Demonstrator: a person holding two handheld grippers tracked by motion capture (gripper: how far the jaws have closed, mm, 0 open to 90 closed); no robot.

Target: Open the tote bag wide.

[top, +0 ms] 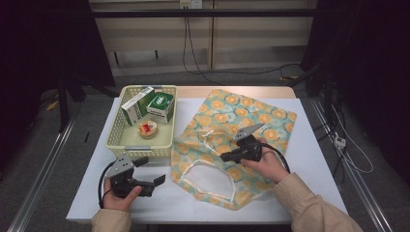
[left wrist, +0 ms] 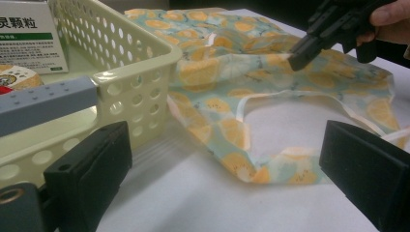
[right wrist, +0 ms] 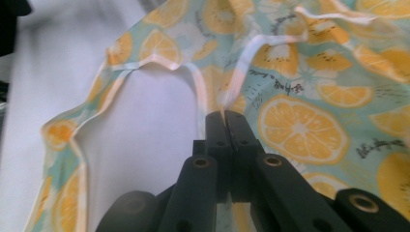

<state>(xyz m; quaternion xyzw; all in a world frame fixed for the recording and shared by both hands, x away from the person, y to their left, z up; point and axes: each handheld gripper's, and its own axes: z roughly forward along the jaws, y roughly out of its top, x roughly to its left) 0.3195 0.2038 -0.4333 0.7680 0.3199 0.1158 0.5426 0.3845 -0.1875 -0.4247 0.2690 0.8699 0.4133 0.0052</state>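
A teal cloth bag (top: 241, 116) printed with orange slices lies flat on the white table, its handle loop toward the front. My right gripper (top: 226, 157) is shut on the bag's pale edge near the handle; in the right gripper view the jaws (right wrist: 225, 116) pinch the fabric (right wrist: 300, 130). At the front left, my left gripper (top: 151, 170) is held open above the bare table, nothing between its jaws. The left gripper view looks between its wide-apart jaws (left wrist: 227, 179) at the bag's corner (left wrist: 232, 72) and at the right gripper (left wrist: 296, 59) beyond.
A cream perforated basket (top: 115, 126) stands at the left, touching the bag's edge. It holds a white and green box (top: 137, 105), a green box (top: 161, 106) and a round tin (top: 147, 128). The basket's corner (left wrist: 145, 87) is close to the left jaw.
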